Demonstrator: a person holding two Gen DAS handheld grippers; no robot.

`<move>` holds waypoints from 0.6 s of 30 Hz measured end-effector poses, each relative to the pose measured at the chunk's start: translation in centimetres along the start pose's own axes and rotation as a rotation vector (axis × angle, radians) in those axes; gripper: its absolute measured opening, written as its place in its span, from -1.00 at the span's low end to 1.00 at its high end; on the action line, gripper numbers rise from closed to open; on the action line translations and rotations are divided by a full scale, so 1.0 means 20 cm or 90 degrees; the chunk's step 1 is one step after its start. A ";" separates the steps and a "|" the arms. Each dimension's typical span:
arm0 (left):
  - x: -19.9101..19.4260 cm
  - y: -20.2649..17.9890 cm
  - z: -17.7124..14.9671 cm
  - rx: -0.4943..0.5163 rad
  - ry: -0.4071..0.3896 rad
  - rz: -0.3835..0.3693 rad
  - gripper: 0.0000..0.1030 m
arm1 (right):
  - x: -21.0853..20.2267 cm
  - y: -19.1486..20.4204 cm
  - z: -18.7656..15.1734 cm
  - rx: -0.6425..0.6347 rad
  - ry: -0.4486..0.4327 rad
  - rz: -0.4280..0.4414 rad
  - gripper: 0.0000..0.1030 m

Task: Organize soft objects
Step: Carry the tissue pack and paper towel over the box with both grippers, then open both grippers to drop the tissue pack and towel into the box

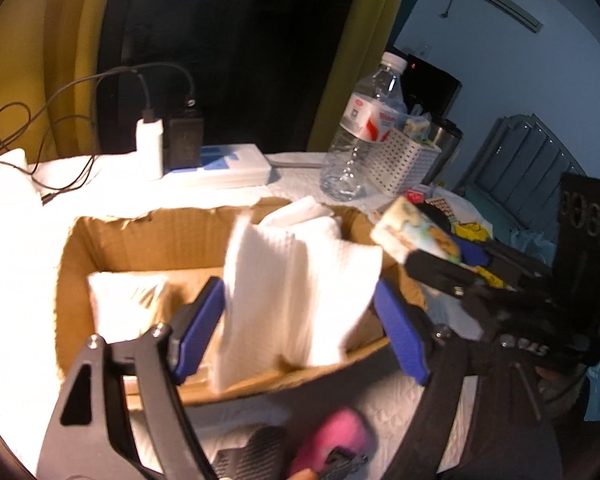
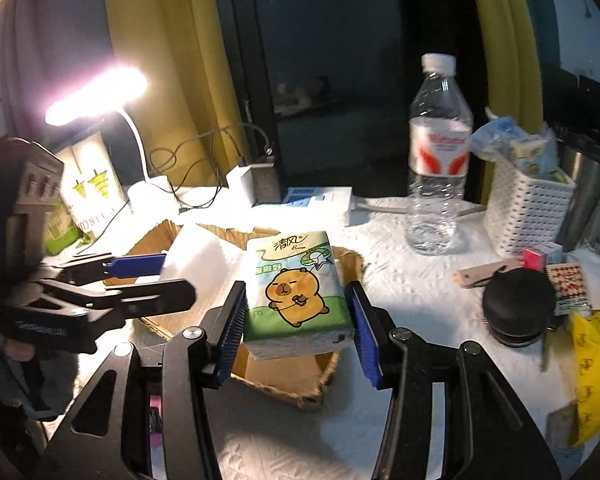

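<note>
An open cardboard box (image 1: 112,236) stands on the white-covered table. A white paper towel (image 1: 300,292) hangs blurred over the box between the blue pads of my left gripper (image 1: 300,312); the jaws stand wide and the pads do not press on it. More folded white towels (image 1: 128,300) lie inside the box. My right gripper (image 2: 296,320) is shut on a tissue pack (image 2: 296,292) printed with a cartoon capybara, held above the box's near corner (image 2: 284,388). The left wrist view shows that pack (image 1: 412,232) at the box's right rim.
A water bottle (image 2: 438,160) and a white perforated basket (image 2: 528,212) stand at the back right. A power strip (image 2: 320,200) with chargers and a lit desk lamp (image 2: 96,96) are at the back left. A black round case (image 2: 516,308) and a yellow bag (image 2: 596,372) lie right.
</note>
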State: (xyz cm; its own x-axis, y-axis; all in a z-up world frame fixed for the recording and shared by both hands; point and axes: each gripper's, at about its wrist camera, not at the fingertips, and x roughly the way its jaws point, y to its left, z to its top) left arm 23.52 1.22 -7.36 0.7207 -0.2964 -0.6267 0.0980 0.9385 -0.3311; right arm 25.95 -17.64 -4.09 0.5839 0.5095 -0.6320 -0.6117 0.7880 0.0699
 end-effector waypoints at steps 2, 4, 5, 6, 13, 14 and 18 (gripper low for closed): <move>-0.01 0.03 -0.01 -0.006 0.000 0.000 0.51 | 0.05 0.03 0.00 -0.006 0.013 0.006 0.01; -0.01 0.05 -0.02 -0.015 0.005 -0.007 0.51 | 0.11 0.06 -0.01 -0.008 0.026 0.010 0.01; 0.01 0.06 -0.02 -0.015 0.012 -0.011 0.52 | 0.12 0.06 -0.01 -0.010 0.029 0.010 0.01; 0.02 0.06 -0.03 -0.013 0.019 -0.018 0.52 | 0.14 0.07 -0.02 -0.013 0.033 0.008 0.01; 0.02 0.05 -0.04 -0.009 0.025 -0.031 0.52 | 0.27 0.07 -0.06 -0.026 0.080 -0.050 0.01; 0.01 0.05 -0.04 -0.007 0.025 -0.031 0.52 | 0.28 0.08 -0.06 -0.035 0.084 -0.056 0.02; -0.04 0.03 -0.05 0.003 0.018 -0.047 0.52 | 0.27 0.10 -0.07 -0.053 0.093 -0.063 0.16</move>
State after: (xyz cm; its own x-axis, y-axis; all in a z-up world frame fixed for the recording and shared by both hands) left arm 22.29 1.80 -7.78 0.6919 -0.3695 -0.6202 0.1536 0.9148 -0.3736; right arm 27.11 -13.71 -8.49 0.5635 0.3701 -0.7386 -0.6010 0.7970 -0.0591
